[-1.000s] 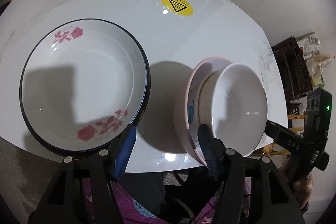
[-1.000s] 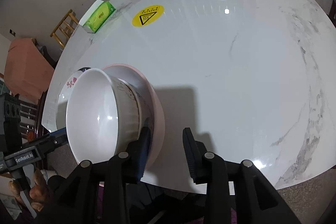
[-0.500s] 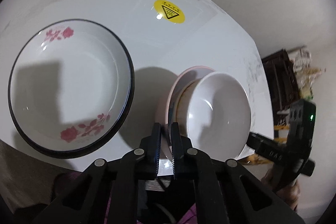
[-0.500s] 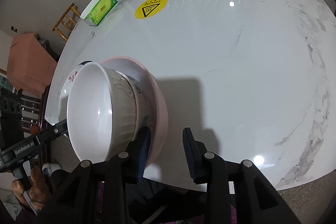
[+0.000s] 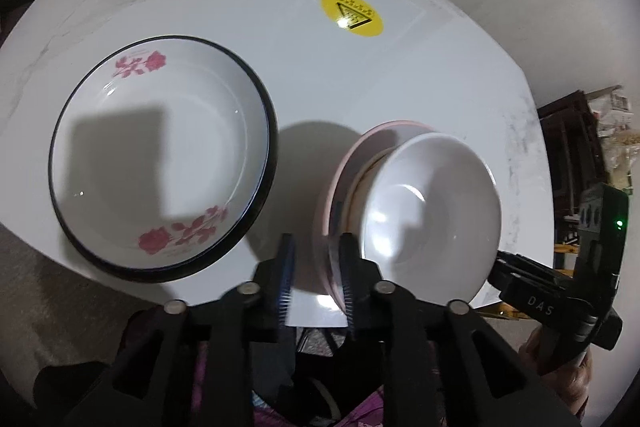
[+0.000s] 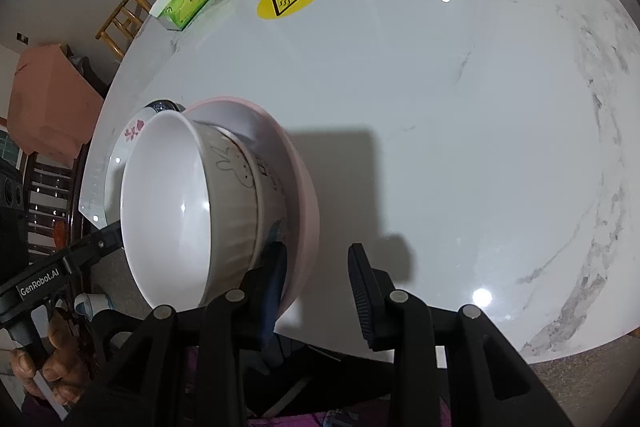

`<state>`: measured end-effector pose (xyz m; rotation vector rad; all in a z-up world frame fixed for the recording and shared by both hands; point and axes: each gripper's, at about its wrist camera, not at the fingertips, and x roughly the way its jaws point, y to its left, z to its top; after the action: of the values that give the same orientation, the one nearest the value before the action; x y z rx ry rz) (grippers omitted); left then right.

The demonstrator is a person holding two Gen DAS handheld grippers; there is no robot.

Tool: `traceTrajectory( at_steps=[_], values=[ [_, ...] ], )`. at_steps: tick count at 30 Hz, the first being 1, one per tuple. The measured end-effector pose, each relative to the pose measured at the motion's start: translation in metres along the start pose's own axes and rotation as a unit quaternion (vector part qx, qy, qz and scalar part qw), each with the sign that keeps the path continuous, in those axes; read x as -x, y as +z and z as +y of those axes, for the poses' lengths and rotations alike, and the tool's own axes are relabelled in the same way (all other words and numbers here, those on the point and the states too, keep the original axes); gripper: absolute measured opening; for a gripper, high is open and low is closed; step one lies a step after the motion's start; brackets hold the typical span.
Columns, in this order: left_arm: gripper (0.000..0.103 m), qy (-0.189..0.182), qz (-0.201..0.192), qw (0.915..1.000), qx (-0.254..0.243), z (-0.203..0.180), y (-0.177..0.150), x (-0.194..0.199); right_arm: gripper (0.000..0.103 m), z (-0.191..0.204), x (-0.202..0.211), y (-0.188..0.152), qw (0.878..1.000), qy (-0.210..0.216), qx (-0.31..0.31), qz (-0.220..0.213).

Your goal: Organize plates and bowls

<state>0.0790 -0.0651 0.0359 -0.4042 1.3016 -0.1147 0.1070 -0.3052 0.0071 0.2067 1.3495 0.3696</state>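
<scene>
Your views dim, overhead light. Glare spots on glossy bench (image 6: 440, 75); hard square shadows across it. Fisheye bends edges, corners black. Left view slightly blurred.

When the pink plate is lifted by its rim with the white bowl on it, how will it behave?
The pink plate looks glazed and stiff, so it is probably slippery in a rim grip. The white bowl seems only to rest on it, so the load is likely top-heavy and may slide if tilted. Both seem breakable.

Two hand-held grippers, jaws apart.
Left hand-held gripper (image 5: 316, 275) narrowly parted; right hand-held gripper (image 6: 318, 287) spread wider, both pointing forward and down.
</scene>
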Motion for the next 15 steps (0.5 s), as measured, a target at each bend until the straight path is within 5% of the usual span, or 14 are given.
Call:
traceTrajectory(
  at_steps=[3, 5, 15],
  values=[
    [0.016, -0.009, -0.012, 0.9999, -0.002, 0.001, 0.0, 0.0, 0.028, -0.004, 0.002, -0.003, 1.0, 0.02, 0.0, -0.011],
    [0.003, -0.037, -0.015, 0.9992, 0.007, 0.005, -0.003, -0.001, 0.021, -0.003, 0.001, -0.003, 0.999, 0.035, 0.002, -0.012],
    [0.004, -0.074, -0.024, 0.9961, 0.042, 0.017, -0.009, -0.001, 0.019, -0.005, 0.002, -0.004, 0.999, 0.048, 0.004, -0.019]
  ],
)
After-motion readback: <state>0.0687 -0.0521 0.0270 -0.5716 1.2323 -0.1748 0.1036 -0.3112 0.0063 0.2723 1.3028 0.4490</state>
